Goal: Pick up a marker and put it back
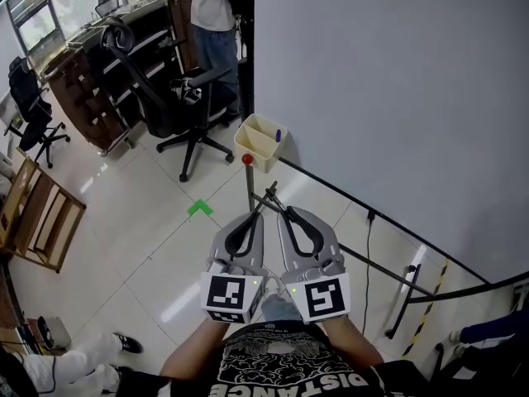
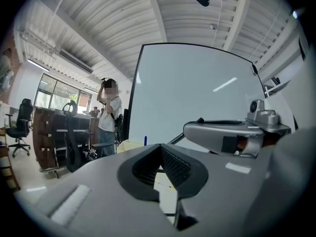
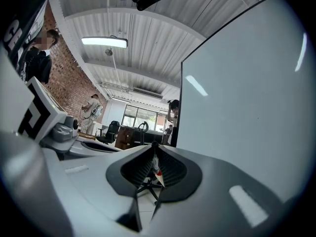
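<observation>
A blue marker [image 1: 278,136] stands upright in a cream box [image 1: 259,141] at the left end of the whiteboard [image 1: 388,98]; it also shows in the left gripper view [image 2: 145,140]. Below the box, a red knob [image 1: 247,160] tops a post. Both grippers are held side by side, pointing at the box from well short of it. The left gripper [image 1: 263,207] [image 2: 160,147] has its jaw tips together with nothing between them. The right gripper [image 1: 273,193] [image 3: 154,146] also has its tips meeting, and only the floor and the red knob show through the slit.
A black office chair [image 1: 178,98] and a standing person [image 1: 213,15] are beyond the box. A wooden desk [image 1: 91,64] lies at the far left and a wooden frame [image 1: 37,213] at the left edge. A green tape mark [image 1: 199,208] is on the tiled floor. The board's stand legs [image 1: 397,271] run along the right.
</observation>
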`<state>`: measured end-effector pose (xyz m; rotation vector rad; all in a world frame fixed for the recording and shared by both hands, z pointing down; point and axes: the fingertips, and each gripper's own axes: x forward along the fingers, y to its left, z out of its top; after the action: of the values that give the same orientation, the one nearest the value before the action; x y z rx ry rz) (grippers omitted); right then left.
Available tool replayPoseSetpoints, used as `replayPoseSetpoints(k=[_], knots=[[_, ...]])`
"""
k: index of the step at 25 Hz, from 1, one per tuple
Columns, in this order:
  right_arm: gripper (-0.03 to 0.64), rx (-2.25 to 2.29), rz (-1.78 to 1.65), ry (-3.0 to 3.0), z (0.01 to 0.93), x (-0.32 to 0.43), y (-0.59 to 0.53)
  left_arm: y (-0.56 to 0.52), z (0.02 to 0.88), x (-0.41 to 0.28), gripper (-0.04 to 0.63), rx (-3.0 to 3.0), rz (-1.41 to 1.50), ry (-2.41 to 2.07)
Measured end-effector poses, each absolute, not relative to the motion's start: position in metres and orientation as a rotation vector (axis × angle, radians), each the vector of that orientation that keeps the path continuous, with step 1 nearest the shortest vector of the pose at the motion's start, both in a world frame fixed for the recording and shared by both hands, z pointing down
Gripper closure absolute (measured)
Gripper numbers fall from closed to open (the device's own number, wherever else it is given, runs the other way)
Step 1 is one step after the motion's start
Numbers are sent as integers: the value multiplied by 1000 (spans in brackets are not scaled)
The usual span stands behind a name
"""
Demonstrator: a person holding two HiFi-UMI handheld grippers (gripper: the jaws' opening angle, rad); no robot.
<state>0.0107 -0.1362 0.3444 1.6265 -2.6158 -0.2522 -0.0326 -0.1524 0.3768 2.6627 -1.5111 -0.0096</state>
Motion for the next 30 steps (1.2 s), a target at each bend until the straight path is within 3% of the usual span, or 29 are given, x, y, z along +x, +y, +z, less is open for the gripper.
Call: replayPoseSetpoints(k=[30], knots=[[581, 1640, -266, -2579, 347, 14, -180, -188, 386, -37, 591, 2617, -32, -1513]])
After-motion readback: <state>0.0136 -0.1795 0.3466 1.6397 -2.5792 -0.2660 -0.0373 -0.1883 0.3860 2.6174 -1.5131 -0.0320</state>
